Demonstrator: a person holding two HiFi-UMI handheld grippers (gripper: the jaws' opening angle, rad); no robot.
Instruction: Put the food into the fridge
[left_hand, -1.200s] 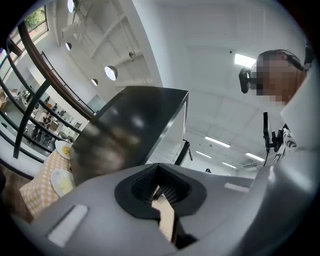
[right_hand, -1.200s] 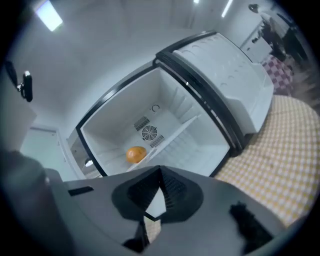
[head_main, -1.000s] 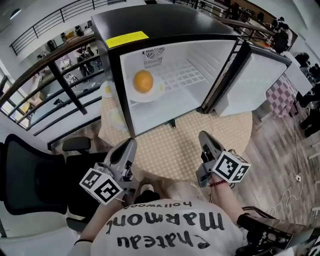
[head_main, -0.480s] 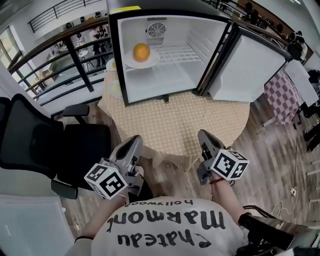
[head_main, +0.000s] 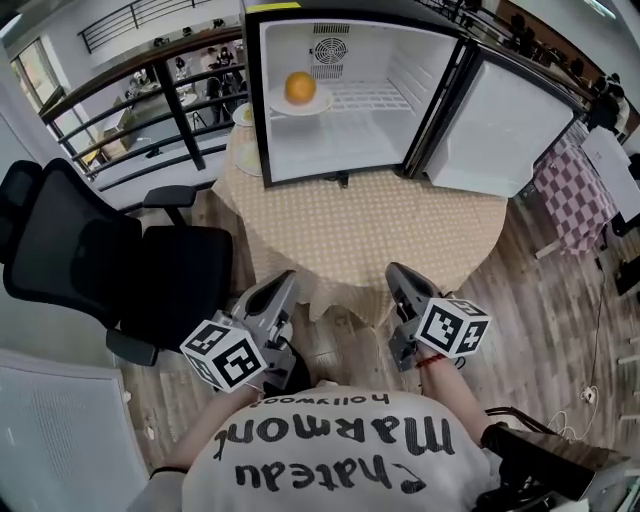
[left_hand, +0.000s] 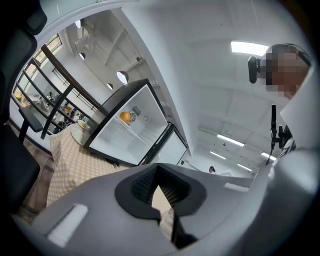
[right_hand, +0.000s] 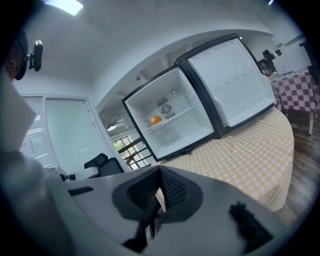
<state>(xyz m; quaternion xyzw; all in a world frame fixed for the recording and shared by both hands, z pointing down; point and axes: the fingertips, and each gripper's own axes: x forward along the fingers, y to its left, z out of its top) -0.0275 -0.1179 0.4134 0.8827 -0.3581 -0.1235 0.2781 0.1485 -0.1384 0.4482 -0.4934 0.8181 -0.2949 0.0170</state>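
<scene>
An orange (head_main: 300, 88) lies on a white plate (head_main: 300, 103) on the shelf of the small black fridge (head_main: 350, 120). The fridge stands on the round table with its door (head_main: 495, 120) swung open to the right. The orange (left_hand: 125, 116) also shows in the left gripper view, and the orange (right_hand: 155, 120) in the right gripper view. My left gripper (head_main: 283, 288) and right gripper (head_main: 397, 275) are held low, close to the person's body, short of the table's near edge. Both are shut with nothing between their jaws, as seen on the left gripper (left_hand: 159, 186) and the right gripper (right_hand: 159, 192).
The table (head_main: 370, 230) carries a yellow checked cloth. Two pale plates (head_main: 247, 158) lie on it left of the fridge. A black office chair (head_main: 110, 270) stands at the left, a railing (head_main: 150, 90) runs behind it, and a checked cloth (head_main: 575, 190) hangs at the right.
The view has drawn back from the table: the fridge and table now sit higher and smaller in the frame. Both grippers stay shut and close to the body.
</scene>
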